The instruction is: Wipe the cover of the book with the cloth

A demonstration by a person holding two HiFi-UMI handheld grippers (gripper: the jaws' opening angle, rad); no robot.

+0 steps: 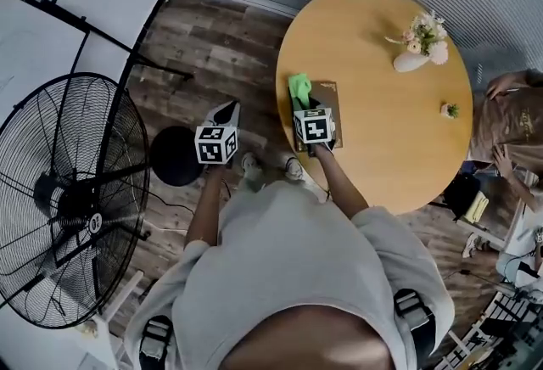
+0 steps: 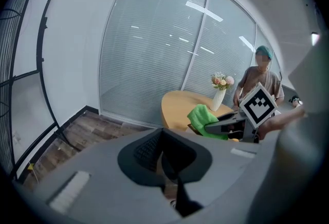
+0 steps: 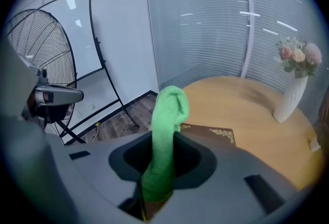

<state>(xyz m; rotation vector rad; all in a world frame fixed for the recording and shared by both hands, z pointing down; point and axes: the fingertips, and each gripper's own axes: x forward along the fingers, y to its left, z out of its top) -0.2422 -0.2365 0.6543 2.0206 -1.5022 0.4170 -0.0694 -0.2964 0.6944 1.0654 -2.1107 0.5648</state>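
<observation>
Nothing readable; gilt on book (image 3: 201,131) seemingly ornament.

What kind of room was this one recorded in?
Probably an office meeting room: glass partition walls with blinds, a round wooden table carrying a flower vase, and a large pedestal fan.

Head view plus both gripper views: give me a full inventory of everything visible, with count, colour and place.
table: one, light wood, round, right of centre
book: one, dark brown, on the table's near edge
cloth: one, green, held up above the book
vase of flowers: one, white vase with pink and cream blooms, far side of the table
small plant: one, green, table's right side
fan: one, black, on the floor at left
round object: one, black, on the floor between fan and table
bystander: one, brown top, right of the table
left claw: one, grey, shut and empty, over the floor
right claw: one, grey, shut on the cloth, over the book
</observation>
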